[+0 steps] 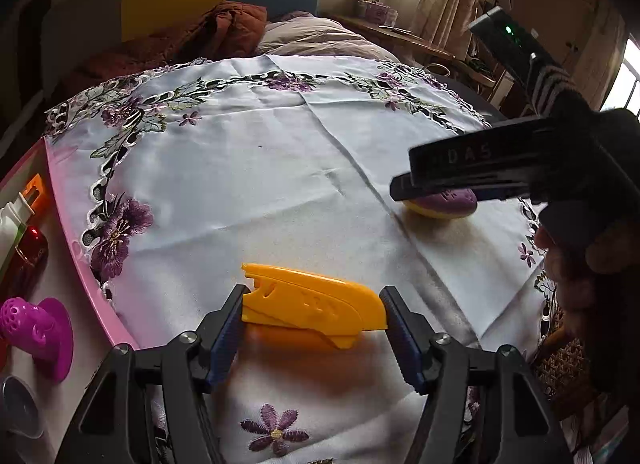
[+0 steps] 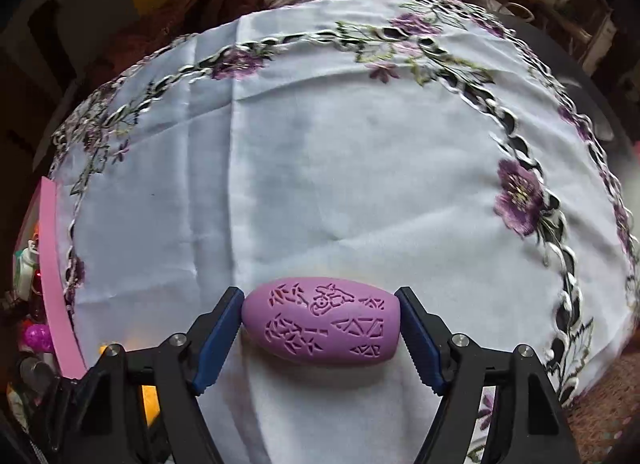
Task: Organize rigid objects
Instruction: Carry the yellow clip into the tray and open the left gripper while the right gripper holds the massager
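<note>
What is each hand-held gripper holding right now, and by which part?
The left hand-held gripper clamps the yellow plastic piece by its two ends. The right hand-held gripper clamps the purple patterned oval by its two narrow ends.

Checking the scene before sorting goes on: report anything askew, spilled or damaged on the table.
Nothing stands out. The yellow plastic piece sits between the left tool's fingers, the carved purple oval between the right tool's. The embroidered tablecloth is only creased.

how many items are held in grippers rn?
2. Yellow plastic piece between the left gripper fingers; purple egg-shaped piece between the right gripper fingers. Both low over the tablecloth.
</note>
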